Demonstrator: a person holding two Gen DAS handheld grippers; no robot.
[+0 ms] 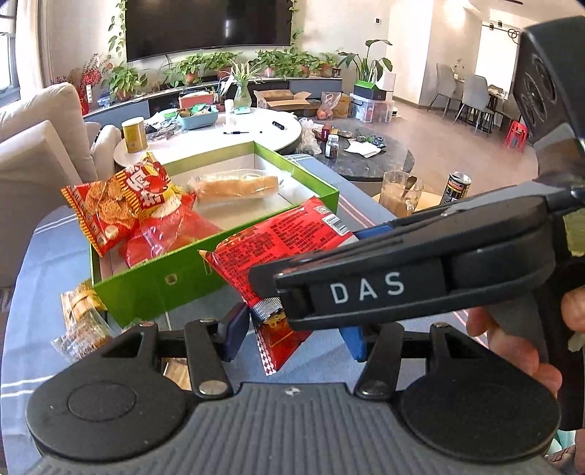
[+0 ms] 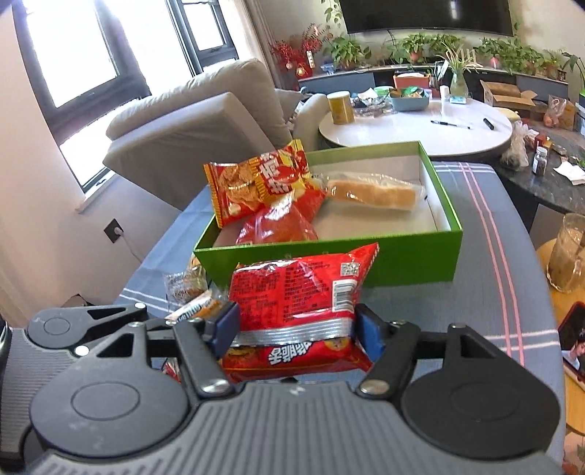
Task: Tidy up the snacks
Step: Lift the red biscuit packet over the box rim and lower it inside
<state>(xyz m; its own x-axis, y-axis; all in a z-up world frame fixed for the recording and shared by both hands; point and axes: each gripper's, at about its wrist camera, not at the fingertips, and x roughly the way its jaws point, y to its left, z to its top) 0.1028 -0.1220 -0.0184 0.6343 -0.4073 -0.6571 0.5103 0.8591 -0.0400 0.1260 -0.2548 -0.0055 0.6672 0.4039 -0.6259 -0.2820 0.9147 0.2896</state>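
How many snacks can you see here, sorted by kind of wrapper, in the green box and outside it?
Red bags: 3 (chip bag, translucent red bag, red packet)
Wrapped bread: 1
Small clear-wrapped snacks beside the green box: 2, as far as shows
Total: 6

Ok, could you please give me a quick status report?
Right gripper shut on red snack packet; left gripper on its corner. Green box ahead, way clear.

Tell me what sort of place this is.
Most likely a home living room: a wall-mounted television above a row of potted plants, a beige sofa, and dining chairs further back.
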